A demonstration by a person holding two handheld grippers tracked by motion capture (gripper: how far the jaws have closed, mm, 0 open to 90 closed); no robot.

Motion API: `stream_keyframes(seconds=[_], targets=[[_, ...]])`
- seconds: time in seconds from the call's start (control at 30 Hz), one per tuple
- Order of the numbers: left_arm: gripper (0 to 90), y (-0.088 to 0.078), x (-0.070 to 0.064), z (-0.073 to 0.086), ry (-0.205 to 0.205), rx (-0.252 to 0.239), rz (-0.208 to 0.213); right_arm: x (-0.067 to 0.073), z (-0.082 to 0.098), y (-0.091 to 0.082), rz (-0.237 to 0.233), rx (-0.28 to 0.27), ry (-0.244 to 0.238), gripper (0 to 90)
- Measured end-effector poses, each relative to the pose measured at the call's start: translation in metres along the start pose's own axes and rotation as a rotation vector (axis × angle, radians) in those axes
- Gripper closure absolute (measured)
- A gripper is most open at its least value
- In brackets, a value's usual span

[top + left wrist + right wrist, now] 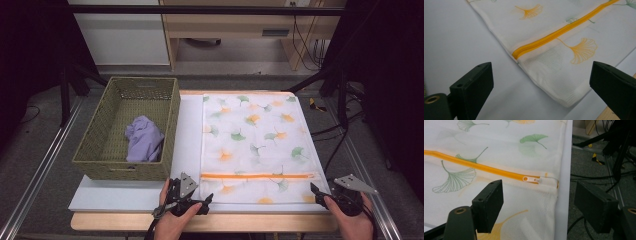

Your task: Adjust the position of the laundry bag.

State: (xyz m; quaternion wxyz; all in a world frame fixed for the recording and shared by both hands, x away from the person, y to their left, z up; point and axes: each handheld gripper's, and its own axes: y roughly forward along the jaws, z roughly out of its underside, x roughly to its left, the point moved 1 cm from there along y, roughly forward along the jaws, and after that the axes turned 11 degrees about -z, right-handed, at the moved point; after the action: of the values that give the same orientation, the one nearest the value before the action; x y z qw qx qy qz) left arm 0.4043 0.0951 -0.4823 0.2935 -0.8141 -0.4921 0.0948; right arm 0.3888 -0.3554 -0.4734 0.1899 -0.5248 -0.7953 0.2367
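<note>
left gripper view is showing the left gripper [541, 85] standing with jaws wide apart and nothing between them, hovering just off the near left corner of the mesh laundry bag [554, 62]. the right gripper [539, 202] is also gaping, empty, with the zipper pull [530, 179] lying at twelve o'clock from it. the bag is lying flat on the white board [187, 130]; a wicker basket [95, 150] holding a lilac cloth [144, 140] is sitting at its nine o'clock.

Two black grippers: left gripper [206, 199], right gripper [316, 192], blocky screw-holed jaws, grey three-cornered top plates, brass-ringed pivots, trailing black cables.
</note>
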Motion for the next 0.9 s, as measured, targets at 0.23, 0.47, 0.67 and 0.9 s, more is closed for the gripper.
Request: stream_keyframes(seconds=[0.23,0.47,0.67,0.9], targets=[[13.6,0.005,-0.004,0.0,0.008,0.008,-0.005,-0.001,0.007,0.007,-0.033,0.051,0.011,29.0],[29.8,0.008,-0.005,0.002,-0.006,0.043,0.005,-0.006,0.009,0.01,-0.01,0.057,0.046,37.3],[51.7,0.012,-0.008,0.004,0.031,0.067,0.016,-0.005,0.008,0.017,-0.026,0.087,0.074,51.0],[80.1,0.016,-0.011,0.002,0.057,0.04,0.008,-0.003,0.007,0.018,-0.039,0.087,0.052,84.0]])
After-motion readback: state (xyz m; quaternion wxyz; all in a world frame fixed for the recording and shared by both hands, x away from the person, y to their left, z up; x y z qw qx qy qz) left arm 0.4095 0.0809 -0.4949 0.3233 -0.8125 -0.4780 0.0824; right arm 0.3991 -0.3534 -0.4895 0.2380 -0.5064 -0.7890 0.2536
